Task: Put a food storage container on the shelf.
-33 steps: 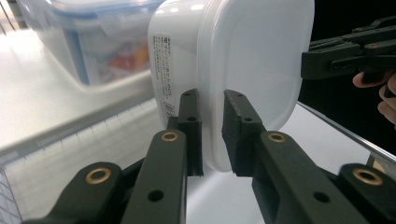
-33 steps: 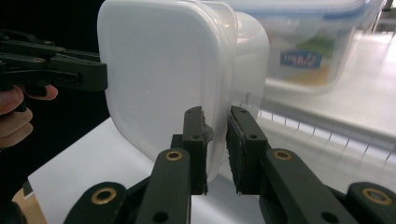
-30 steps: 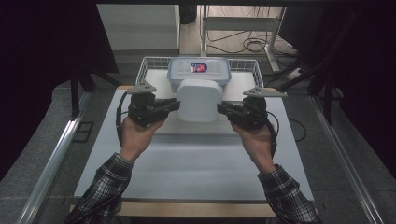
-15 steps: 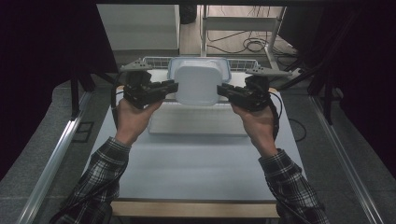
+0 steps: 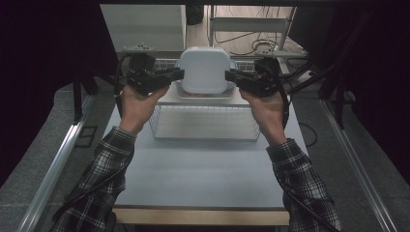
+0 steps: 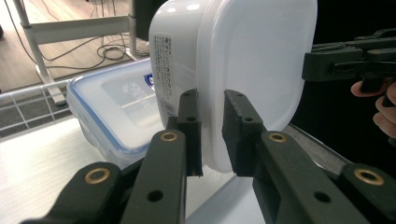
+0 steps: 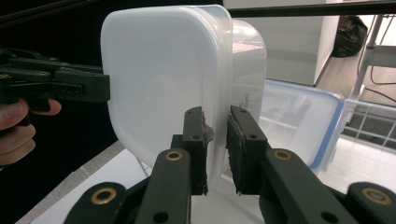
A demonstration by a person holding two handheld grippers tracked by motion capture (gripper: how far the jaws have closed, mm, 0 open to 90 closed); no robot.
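- White plastic container (image 5: 205, 70), tipped on its side with the lid facing the camera, hangs in the air above a wire basket (image 5: 205, 123).
- Left gripper (image 5: 178, 75) clamps the lid rim on one edge.
- Right gripper (image 5: 231, 76) clamps the opposite edge.
- Behind it sits a blue-rimmed clear box (image 6: 112, 109) on the pale table (image 5: 203, 179).

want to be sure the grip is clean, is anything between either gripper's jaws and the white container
Nothing visible. The left gripper and the right gripper each clamp the rim of the white container directly, from opposite sides. The blue-rimmed container sits behind and below it, clear of the jaws.
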